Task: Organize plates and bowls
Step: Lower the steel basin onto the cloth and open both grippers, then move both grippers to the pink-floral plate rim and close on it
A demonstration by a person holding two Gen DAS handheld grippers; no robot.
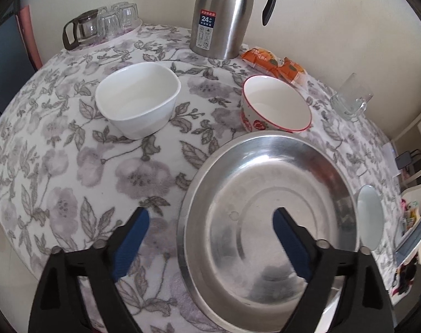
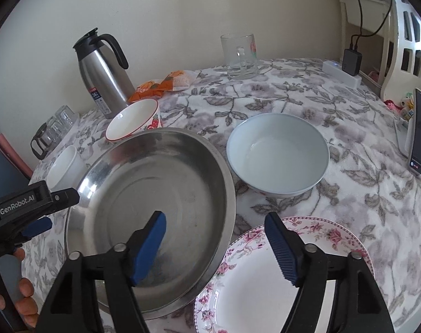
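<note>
thermos (image 1: 224, 14) label: "24" | hand-held gripper (image 2: 30, 211): "GenRobot.AI"

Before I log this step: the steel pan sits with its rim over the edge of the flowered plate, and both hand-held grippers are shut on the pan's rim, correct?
Not quite. The steel pan does overlap the flowered plate, but the right hand-held gripper and the left hand-held gripper are both open, pads clear of the rim. Each wrist view shows its own.
</note>
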